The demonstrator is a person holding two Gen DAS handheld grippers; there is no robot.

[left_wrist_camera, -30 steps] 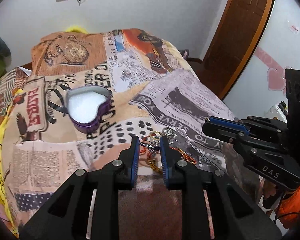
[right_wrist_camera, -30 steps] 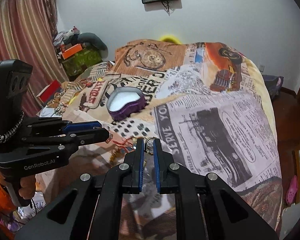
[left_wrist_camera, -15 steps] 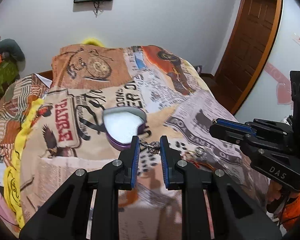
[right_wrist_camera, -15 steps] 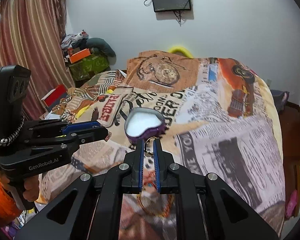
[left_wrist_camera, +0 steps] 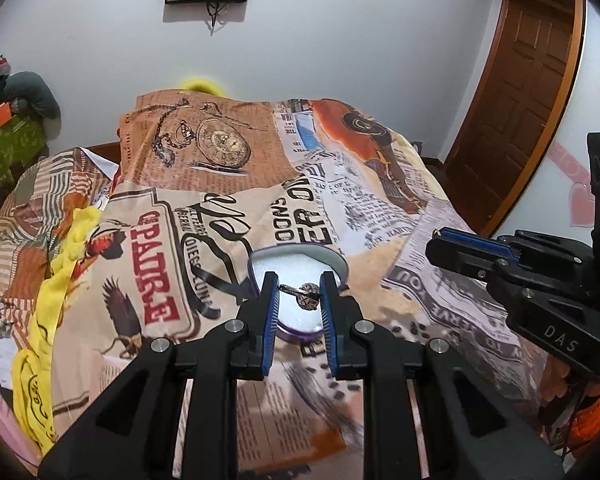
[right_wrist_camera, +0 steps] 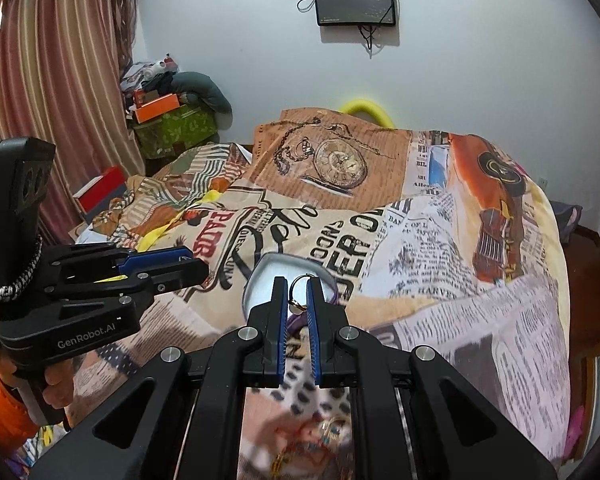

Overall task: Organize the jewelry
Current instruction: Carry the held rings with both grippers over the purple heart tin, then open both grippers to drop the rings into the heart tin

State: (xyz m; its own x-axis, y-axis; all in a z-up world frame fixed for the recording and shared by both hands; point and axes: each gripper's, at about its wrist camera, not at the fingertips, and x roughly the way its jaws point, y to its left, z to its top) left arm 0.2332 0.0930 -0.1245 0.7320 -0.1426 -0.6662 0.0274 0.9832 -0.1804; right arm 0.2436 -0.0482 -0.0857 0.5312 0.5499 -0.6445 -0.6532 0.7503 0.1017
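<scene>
My left gripper point(left_wrist_camera: 299, 290) is shut on a silver ring point(left_wrist_camera: 306, 296) with an ornate head, held just above the purple heart-shaped box point(left_wrist_camera: 296, 264) with its white lining. My right gripper point(right_wrist_camera: 298, 294) is shut on a thin gold ring point(right_wrist_camera: 299, 298), held over the same box point(right_wrist_camera: 268, 276). In the right wrist view the left gripper point(right_wrist_camera: 172, 264) shows at the left; in the left wrist view the right gripper point(left_wrist_camera: 468, 248) shows at the right. A blurred heap of jewelry point(right_wrist_camera: 316, 444) lies on the bed below my right gripper.
The box sits on a bed under a newspaper-print blanket point(left_wrist_camera: 228, 200). A yellow cloth point(left_wrist_camera: 60, 264) lies along the left edge. A wooden door point(left_wrist_camera: 520, 92) stands at the right, boxes and clutter point(right_wrist_camera: 168, 120) by the curtain at the left.
Both grippers have lifted away from the jewelry heap and moved forward to the heart-shaped box, each carrying a ring. The box now lies right under the fingertips.
</scene>
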